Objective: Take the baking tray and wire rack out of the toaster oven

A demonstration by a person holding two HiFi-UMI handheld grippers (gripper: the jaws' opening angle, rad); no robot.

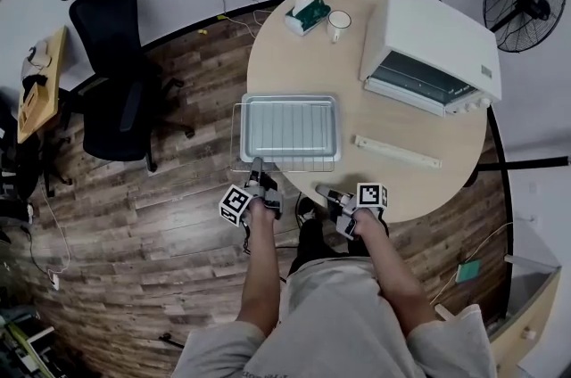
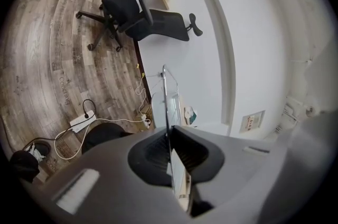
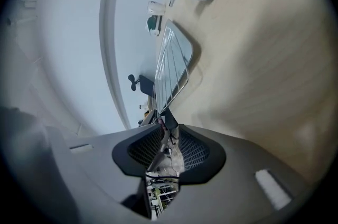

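Observation:
The baking tray (image 1: 290, 127) lies on the wire rack (image 1: 239, 135) at the round table's near left edge; the rack sticks out past the rim. My left gripper (image 1: 257, 167) is shut on the rack's near edge, right at the tray's rim. In the left gripper view the rack (image 2: 164, 91) runs edge-on out of the shut left gripper (image 2: 170, 136). My right gripper (image 1: 323, 189) hovers just off the table edge by the rack's near right corner. In the right gripper view the right gripper (image 3: 168, 130) is open; a thin wire of the rack (image 3: 171, 67) reaches into the gap, unpressed.
The white toaster oven (image 1: 428, 55) stands at the table's far right, and a long white bar (image 1: 397, 152) lies in front of it. A tissue box (image 1: 306, 13) and a mug (image 1: 339, 24) sit at the back. An office chair (image 1: 116, 73) stands to the left.

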